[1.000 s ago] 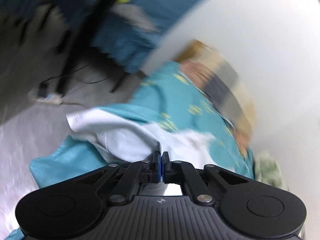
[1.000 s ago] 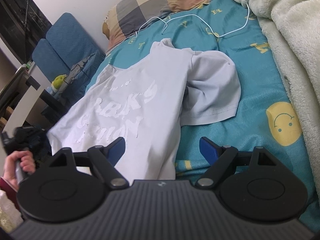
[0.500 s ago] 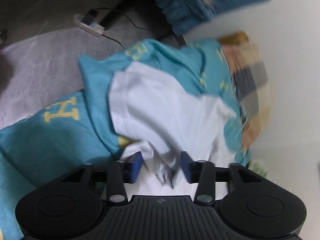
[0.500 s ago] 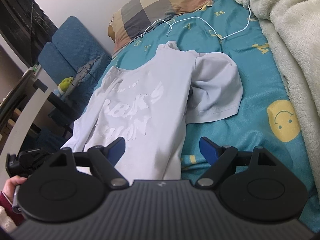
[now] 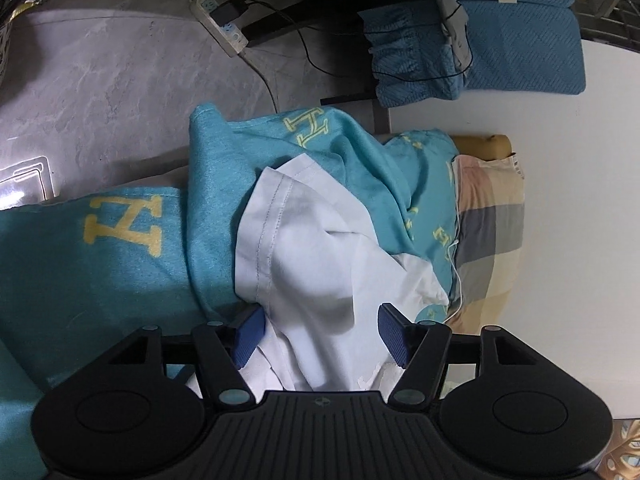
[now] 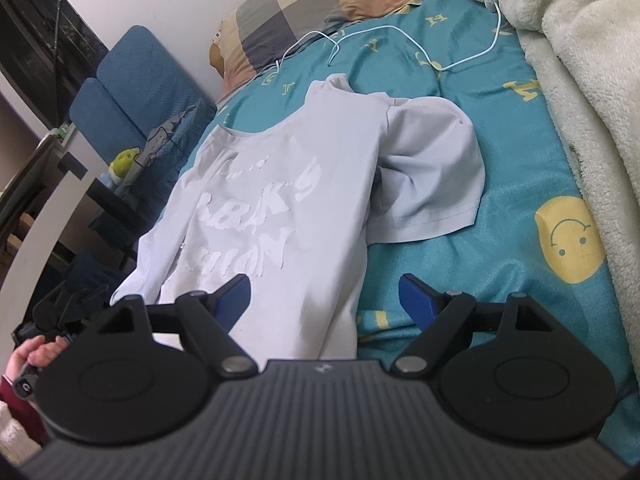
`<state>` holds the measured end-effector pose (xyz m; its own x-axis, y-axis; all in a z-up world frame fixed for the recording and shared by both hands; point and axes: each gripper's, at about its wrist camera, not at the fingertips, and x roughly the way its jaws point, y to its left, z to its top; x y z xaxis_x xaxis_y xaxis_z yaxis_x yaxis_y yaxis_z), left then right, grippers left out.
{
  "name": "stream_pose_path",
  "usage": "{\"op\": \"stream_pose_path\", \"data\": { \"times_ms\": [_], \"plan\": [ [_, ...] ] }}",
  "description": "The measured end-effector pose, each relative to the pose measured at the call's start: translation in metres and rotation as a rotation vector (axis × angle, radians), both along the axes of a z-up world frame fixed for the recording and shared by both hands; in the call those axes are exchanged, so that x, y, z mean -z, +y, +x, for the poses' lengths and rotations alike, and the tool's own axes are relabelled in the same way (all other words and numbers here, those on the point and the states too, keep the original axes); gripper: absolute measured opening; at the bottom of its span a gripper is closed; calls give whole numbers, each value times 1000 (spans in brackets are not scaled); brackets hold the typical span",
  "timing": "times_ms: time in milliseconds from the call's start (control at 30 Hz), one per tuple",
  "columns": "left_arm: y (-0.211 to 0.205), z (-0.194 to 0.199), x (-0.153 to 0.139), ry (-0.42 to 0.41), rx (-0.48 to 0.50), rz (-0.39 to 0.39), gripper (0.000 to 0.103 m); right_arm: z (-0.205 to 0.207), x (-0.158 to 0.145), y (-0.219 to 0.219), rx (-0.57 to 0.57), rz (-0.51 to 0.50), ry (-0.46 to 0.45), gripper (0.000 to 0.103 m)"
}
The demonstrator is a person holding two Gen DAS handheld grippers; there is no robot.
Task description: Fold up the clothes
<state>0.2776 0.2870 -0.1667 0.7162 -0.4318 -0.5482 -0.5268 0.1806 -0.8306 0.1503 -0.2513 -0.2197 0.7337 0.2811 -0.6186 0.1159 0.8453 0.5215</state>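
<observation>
T-shirt (image 6: pixel 280 200) lies print-up along the bed's (image 6: pixel 520 184) edge, one sleeve (image 5: pixel 304 248) draped over it. I judge I'm spreading or starting folds. My left tool (image 5: pixel 320 334) and right tool (image 6: pixel 324 300) gape, holding nothing.

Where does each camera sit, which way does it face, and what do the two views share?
Left wrist: sits on the left tool, beside the bed, facing the T-shirt sleeve hanging over its edge, floor beyond; its open fingers show.
Right wrist: sits on the right tool, above the bed, facing toward the pillow; its open fingers and a hand show.
Shared: T-shirt, teal bedsheet, checked pillow, white cable.
</observation>
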Motion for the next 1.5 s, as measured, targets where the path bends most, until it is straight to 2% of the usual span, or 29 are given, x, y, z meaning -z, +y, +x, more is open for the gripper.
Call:
{"op": "stream_pose_path", "data": {
  "times_ms": [100, 200, 267, 300, 333, 433, 533, 600, 667, 700, 733, 800, 867, 900, 933, 1000, 1067, 1133, 1300, 1400, 1500],
  "plan": [
    [4, -2, -4, -19, -12, -5, 62, 0, 0, 1, -4, -3, 1, 83],
    [7, 4, -3, -39, 5, 16, 48, 0, 1, 2, -7, -5, 1, 83],
    [9, 11, 0, -39, 33, 36, 31, -1, 0, 2, -7, -5, 1, 83],
    [10, 15, 1, -34, 44, 58, 9, -1, 0, 2, -7, -6, 0, 83],
    [12, 18, 0, -28, 57, 95, 2, -1, 0, 2, -6, -6, 1, 83],
    [21, 28, -16, -59, 70, 234, 1, -1, 0, 2, -4, -6, 3, 83],
    [32, 48, -51, -129, 67, 291, 1, 0, 1, 1, -4, -2, 6, 83],
    [34, 67, -91, -282, 115, 344, 1, 0, 3, 1, -5, 0, 9, 83],
    [32, 78, -131, -466, 169, 461, 1, 2, 4, 1, -6, 2, 12, 83],
    [32, 82, -142, -503, 175, 519, 1, 2, 4, 1, -7, 2, 13, 83],
    [34, 88, -146, -503, 167, 561, 1, 3, 5, 1, -7, 1, 15, 83],
    [44, 101, -134, -423, 139, 630, 2, 5, 6, 2, -7, -2, 19, 83],
    [52, 111, -114, -308, 137, 688, 9, 6, 7, 2, -8, -6, 22, 83],
    [55, 114, -102, -245, 143, 709, 23, 7, 8, 2, -8, -8, 24, 83],
    [60, 112, -90, -190, 144, 698, 31, 8, 8, 2, -8, -10, 26, 83],
    [66, 100, -73, -150, 149, 653, 35, 9, 10, 3, -9, -13, 29, 83],
    [62, 85, -67, -110, 205, 646, 47, 11, 10, 3, -10, -16, 31, 83],
    [53, 67, -70, -61, 309, 656, 49, 11, 8, 3, -14, -15, 25, 83],
    [6, -3, -90, 69, 653, 701, 52, 2, -4, 6, -29, -27, -13, 83],
    [-29, -57, -93, 148, 843, 698, 52, -6, -13, 8, -38, -40, -36, 83],
    [-62, -86, -85, 263, 1005, 715, 53, -17, -21, 11, -44, -45, -47, 83]
  ]
}}
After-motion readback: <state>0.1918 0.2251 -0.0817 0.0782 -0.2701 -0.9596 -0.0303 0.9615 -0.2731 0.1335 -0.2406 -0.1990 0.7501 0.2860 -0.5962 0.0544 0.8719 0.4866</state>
